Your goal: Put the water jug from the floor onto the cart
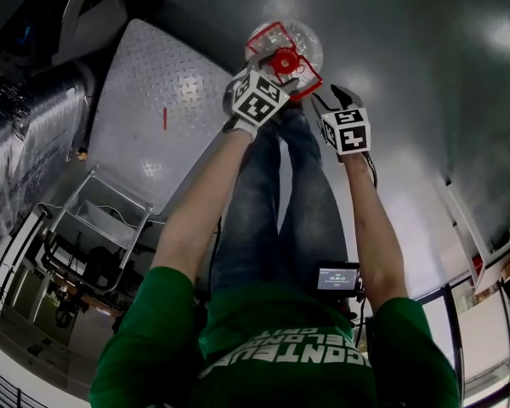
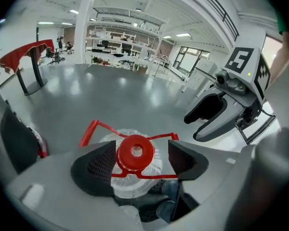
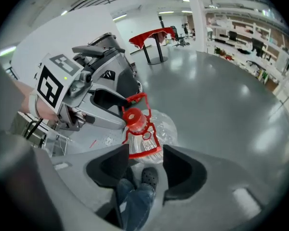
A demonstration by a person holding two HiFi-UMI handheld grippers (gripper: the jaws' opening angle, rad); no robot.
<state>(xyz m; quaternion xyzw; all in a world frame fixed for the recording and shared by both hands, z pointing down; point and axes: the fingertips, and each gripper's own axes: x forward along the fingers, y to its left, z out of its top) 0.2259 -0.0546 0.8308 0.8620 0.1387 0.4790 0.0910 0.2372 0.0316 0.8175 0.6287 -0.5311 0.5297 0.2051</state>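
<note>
The water jug point(image 1: 299, 42) stands on the grey floor point(image 1: 425, 100), just beside the cart point(image 1: 144, 117). In the head view the jug is at 12 o'clock, past your feet. The cart's bumpy metal deck lies at 9 o'clock from the jug.

The jug stands upright. Its long line runs straight up and down, and its neck points up at you. In the head view you look down on its top. The red cap point(image 2: 135, 153) sits on the neck, and a red handle point(image 2: 94, 129) makes a thin frame round it.

Your left claw point(image 2: 142, 150) is right over the jug and points steeply down. Its jaws stand wide apart. In the left gripper view the red cap shows in the gap between them, with a little space on each side. The pads do not press on the cap, so this claw holds nothing.

Your right claw point(image 3: 145, 153) is at 4 o'clock from the left one in the head view, close beside it. Its jaws are wide apart too, and it holds nothing. In the right gripper view the jug sits at 12 o'clock, just past the jaw tips. Your jeans point(image 3: 135, 201) and a dark shoe point(image 3: 149, 177) show down in the gap.
</note>
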